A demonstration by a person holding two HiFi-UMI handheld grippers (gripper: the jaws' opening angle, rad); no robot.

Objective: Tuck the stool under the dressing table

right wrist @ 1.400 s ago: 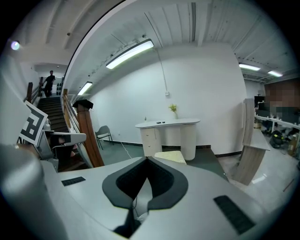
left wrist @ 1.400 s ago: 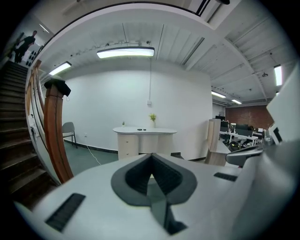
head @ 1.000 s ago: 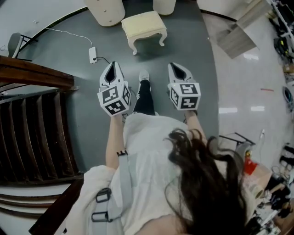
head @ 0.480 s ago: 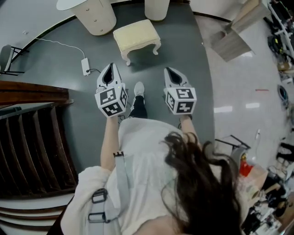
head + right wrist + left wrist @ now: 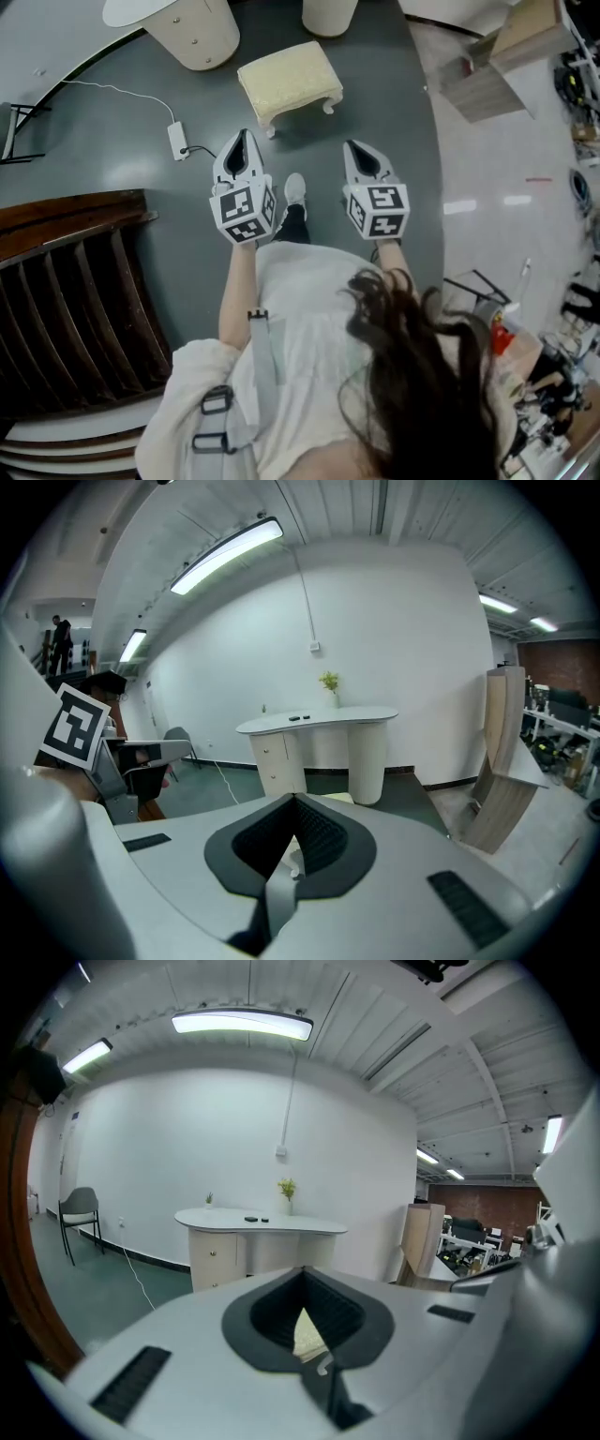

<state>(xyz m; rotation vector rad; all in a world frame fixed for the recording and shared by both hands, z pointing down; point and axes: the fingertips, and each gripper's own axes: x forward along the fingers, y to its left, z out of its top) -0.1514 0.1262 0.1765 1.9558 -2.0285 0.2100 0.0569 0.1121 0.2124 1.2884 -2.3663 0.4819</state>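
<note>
Left hand-held gripper (image 5: 241, 137) and right hand-held gripper (image 5: 356, 146) have neared the stool (image 5: 288, 77), both closed, empty.
Approach step: stool at upper centre, seemingly clear of the dressing table (image 5: 192, 33); next, push it under.

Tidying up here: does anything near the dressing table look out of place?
The stool stands askew out in the open, apart from the dressing table rather than tucked under it. A corded power strip lies loose nearby.

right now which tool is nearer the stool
Left, slightly. The left tool is just short of the stool, by its near left corner; the right tool is further back, off its right side. Neither touches it.
</note>
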